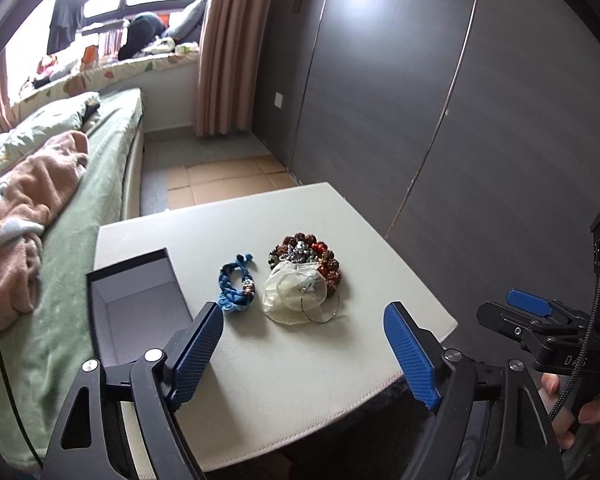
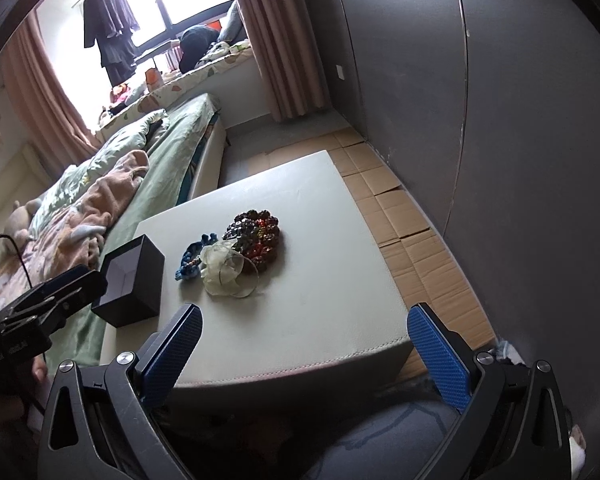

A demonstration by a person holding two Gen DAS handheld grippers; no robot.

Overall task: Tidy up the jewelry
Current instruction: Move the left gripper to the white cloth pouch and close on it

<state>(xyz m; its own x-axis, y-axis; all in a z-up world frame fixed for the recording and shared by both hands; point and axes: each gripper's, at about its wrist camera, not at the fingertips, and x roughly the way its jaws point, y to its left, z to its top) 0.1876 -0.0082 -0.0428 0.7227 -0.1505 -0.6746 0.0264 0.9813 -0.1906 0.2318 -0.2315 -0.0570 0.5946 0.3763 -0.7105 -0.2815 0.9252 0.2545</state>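
Observation:
On a white table [image 1: 292, 364] [image 2: 320, 312] lie a blue braided bracelet [image 1: 236, 286] [image 2: 188, 262], a dark red beaded bracelet pile [image 1: 306, 258] [image 2: 256, 234], and a sheer pouch [image 1: 294, 292] [image 2: 222, 270] with thin wire hoops [image 1: 320, 308]. An open black box [image 1: 140, 300] [image 2: 134, 284], empty inside, stands at the table's left edge. My left gripper [image 1: 304, 320] is open and empty, just short of the jewelry. My right gripper [image 2: 304, 324] is open and empty over the table's near edge; it also shows at the right of the left wrist view [image 1: 528, 308].
A bed [image 1: 80, 208] [image 2: 132, 184] with green sheet and pink blanket adjoins the table's left side. A dark wardrobe wall [image 1: 420, 100] [image 2: 500, 120] runs along the right. Cardboard sheets [image 2: 412, 220] cover the floor between the table and the wall.

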